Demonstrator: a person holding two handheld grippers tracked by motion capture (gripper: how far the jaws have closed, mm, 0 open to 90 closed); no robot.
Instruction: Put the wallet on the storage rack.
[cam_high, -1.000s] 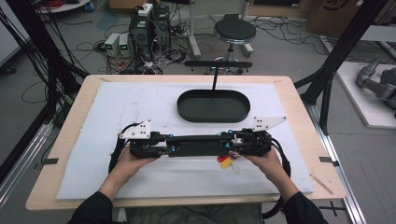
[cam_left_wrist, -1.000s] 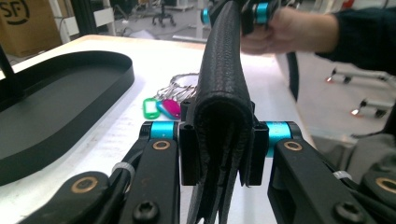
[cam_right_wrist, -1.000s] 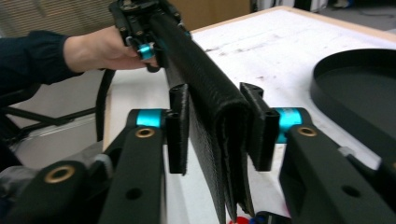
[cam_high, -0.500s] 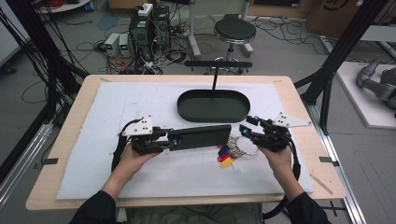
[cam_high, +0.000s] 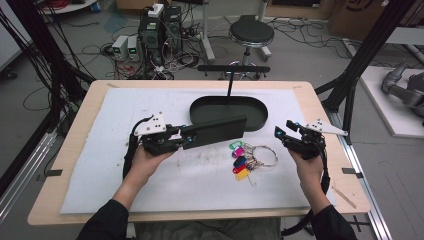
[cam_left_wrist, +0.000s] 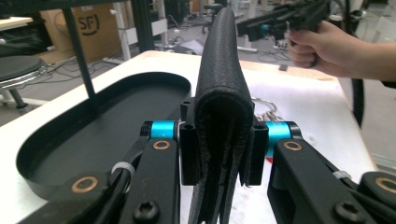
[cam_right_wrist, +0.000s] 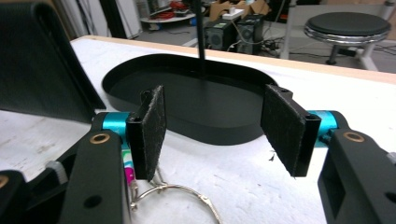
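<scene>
A long black leather wallet (cam_high: 215, 132) sticks out level from my left gripper (cam_high: 187, 135), which is shut on its folded end (cam_left_wrist: 219, 70). The wallet's far end reaches the near rim of the black oval tray (cam_high: 260, 117). A ring of keys with coloured tags (cam_high: 250, 156) lies on the white mat below the wallet's far end. To the right of the keys, my right gripper (cam_high: 283, 129) stands open. Its jaws have just been opening, and nothing is between its pads (cam_right_wrist: 152, 123). The key ring (cam_right_wrist: 173, 193) shows just below them.
A thin black post (cam_high: 230, 82) rises from the tray's back edge. The white mat (cam_high: 125, 170) covers most of the wooden table (cam_high: 320, 100). A stool (cam_high: 251, 34), cables and computers stand on the floor beyond the far edge.
My right gripper has let go of the wallet's end, opened and moved right. My left gripper has lifted the wallet and swung it toward the tray. The keys now lie uncovered.
</scene>
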